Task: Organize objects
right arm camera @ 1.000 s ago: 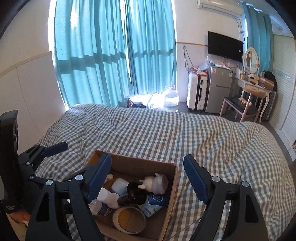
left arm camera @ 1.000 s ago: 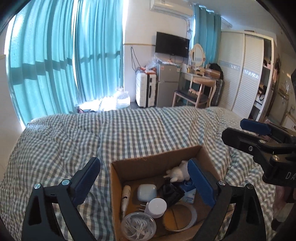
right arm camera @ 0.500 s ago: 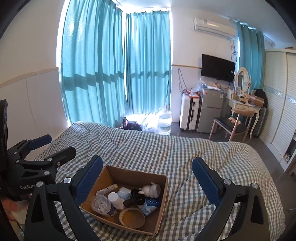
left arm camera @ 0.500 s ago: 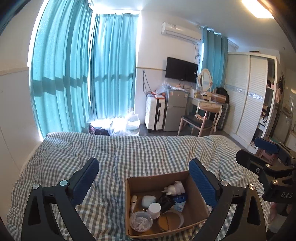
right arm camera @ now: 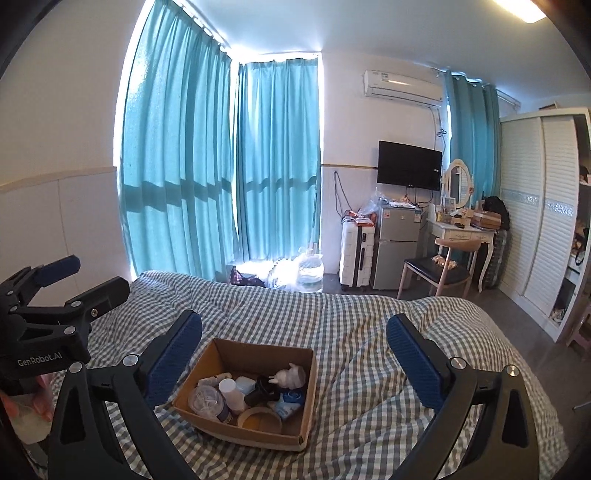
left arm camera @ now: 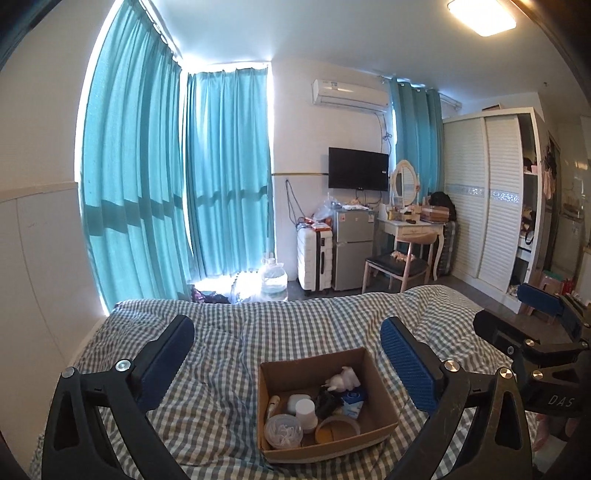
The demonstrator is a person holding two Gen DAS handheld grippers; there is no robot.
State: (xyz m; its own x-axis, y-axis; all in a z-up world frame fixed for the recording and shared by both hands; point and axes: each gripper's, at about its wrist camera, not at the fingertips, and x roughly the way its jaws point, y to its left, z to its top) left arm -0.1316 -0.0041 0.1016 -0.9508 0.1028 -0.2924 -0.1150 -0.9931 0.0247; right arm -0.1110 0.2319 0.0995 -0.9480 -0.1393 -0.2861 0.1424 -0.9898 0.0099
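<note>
The left hand-held gripper is held level, pointing forward, its two blue-padded fingers spread wide apart with nothing between them. The right hand-held gripper sits just beside it on the right, likewise wide open and empty, its fingers angled forward and slightly down.

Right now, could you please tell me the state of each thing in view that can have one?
left gripper: open, holding nothing
right gripper: open, holding nothing
cardboard box: open-topped, upright on the bed, filled with small items
tape roll: lying flat in the box
white figurine: on top of the other items
curtains: drawn shut
television: off
ceiling light: on
</note>
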